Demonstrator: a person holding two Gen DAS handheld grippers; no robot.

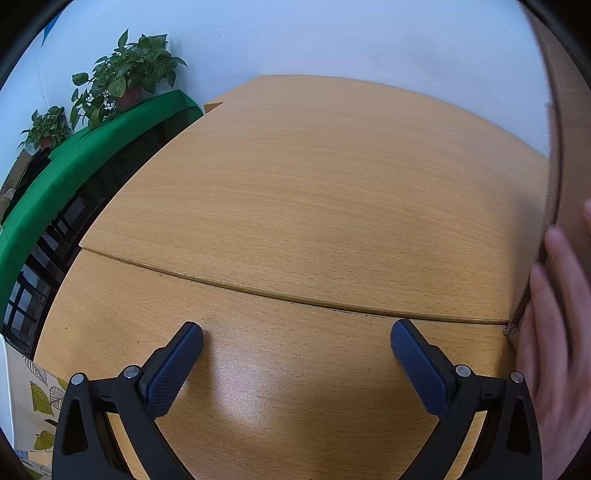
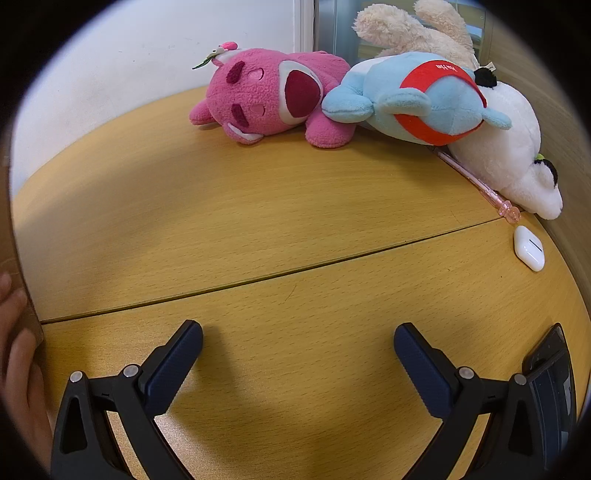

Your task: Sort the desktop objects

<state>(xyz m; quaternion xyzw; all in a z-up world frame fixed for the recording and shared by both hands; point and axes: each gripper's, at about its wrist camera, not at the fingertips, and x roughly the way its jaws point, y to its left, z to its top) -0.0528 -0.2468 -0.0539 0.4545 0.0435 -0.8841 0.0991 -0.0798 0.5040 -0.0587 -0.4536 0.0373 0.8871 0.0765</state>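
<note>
Left gripper [image 1: 297, 338] jaws spread wide, nothing between them, low over the light-wood desk [image 1: 314, 192]. Bare hand [image 1: 554, 332] at the right edge rests against a brown cardboard box [image 1: 570, 147]. Right gripper [image 2: 298, 339] jaws also spread, empty, over the same desk. Ahead by the wall: pink plush bear [image 2: 269, 99], blue plush with red band [image 2: 424, 99] lying on it, white plush [image 2: 513, 147], cream plush [image 2: 410, 29] behind. Pink transparent pen [image 2: 476, 177] sits beside the white plush; white earbud case [image 2: 529, 248] near its tip. Potted green plants [image 1: 129, 74] far left.
</note>
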